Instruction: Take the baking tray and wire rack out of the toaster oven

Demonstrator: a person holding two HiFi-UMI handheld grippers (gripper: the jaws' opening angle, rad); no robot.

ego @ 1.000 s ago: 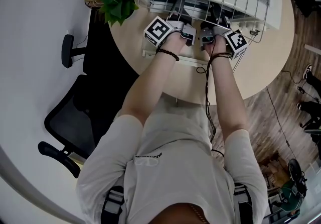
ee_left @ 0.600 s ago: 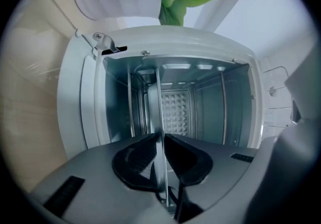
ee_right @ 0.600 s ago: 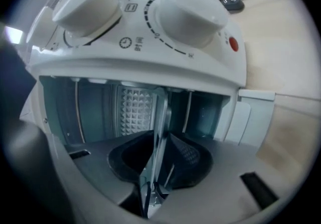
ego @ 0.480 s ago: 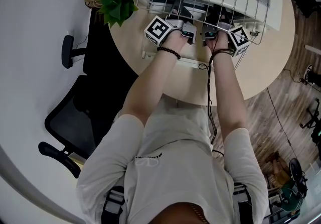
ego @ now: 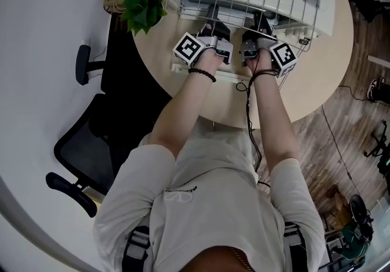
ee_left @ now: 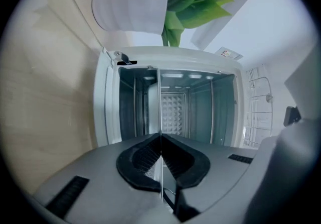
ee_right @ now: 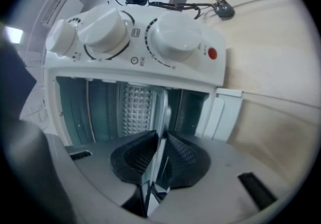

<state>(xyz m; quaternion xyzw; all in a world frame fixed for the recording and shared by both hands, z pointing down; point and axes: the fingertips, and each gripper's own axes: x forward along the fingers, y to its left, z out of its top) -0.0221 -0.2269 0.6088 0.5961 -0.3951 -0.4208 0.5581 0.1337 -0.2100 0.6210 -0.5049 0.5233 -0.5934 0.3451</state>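
Baking tray is pinched at its front rim, and we see it edge-on in both gripper views. The right gripper has just been closing its jaws, and the rolled rim sits between the pads, which press on it from either side. What do we have on the other side?

— The left gripper has its jaws pressed together on what we take to be the same thin metal edge, further along. The tray lies inside the toaster oven, reaching back toward the embossed rear wall. The wire rack we can't pick out in there.

— How do we expect it to handle?

— It's thin sheet metal, so we judge it light and stiff, but smooth enough to slip in the pads. The rim is the sensible hold, and two grips set apart along it should keep it level. Our worry is the sheet catching on the oven's side walls, or dipping at the back as it comes clear.

— And the pose?

— Both grippers are rolled onto their sides, so each has one jaw above the tray and one below. That's why the oven looks tipped over in both gripper views. In the head view, the left hand and right hand sit close together at the oven mouth. The forearms stretch forward almost parallel over the round table.
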